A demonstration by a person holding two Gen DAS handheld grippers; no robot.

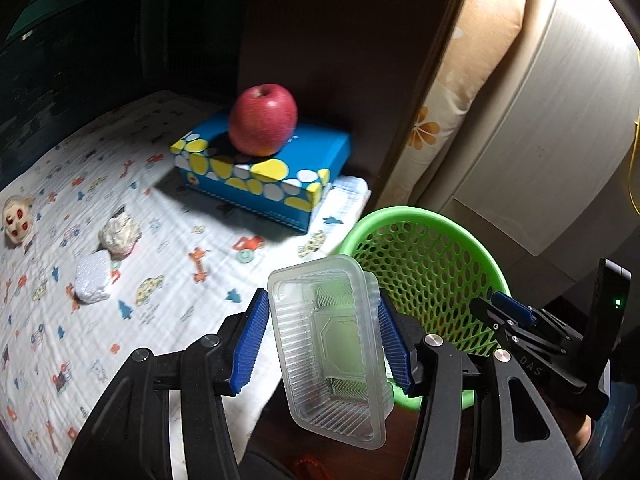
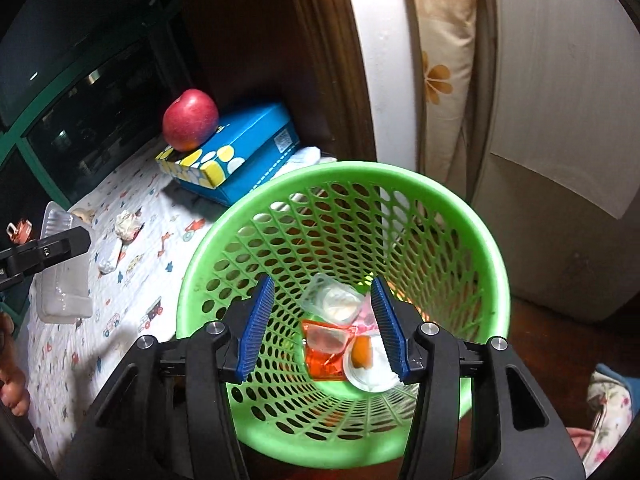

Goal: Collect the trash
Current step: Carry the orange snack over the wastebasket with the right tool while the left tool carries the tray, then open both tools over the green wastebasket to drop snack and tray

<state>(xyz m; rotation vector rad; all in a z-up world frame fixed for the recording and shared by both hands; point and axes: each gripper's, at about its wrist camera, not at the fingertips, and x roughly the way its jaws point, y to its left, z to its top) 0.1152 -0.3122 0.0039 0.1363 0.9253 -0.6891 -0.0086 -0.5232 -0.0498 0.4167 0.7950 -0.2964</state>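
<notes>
**Clear tray held at basket rim, drop pending**

The clear plastic tray (image 1: 330, 348) is clamped across its short sides by the left tongs (image 1: 320, 344), held tilted in the air, off the near right edge of the surface (image 1: 48, 320) and just short of the green mesh basket (image 1: 424, 264). The right tongs (image 2: 322, 326) are spread apart and empty, hung over the basket mouth.

Step judged: tray to be carried over the rim, then released. The tray is best moved fully past the rim and turned narrow end down before the pads are opened; thin plastic may spring or catch on the rim. The right tongs should be pulled aside first, since the opening is partly blocked by them.

Basket bottom already holds an orange wrapper (image 2: 326, 350), a clear cup (image 2: 334, 300) and a white lid (image 2: 370, 364).

Left on the patterned cloth near the left edge: a crumpled tissue (image 1: 120, 232) and a white wad (image 1: 94, 278). The apple (image 1: 263, 120) on the blue tissue box (image 1: 260, 172) at the far right corner is likely not trash.
</notes>
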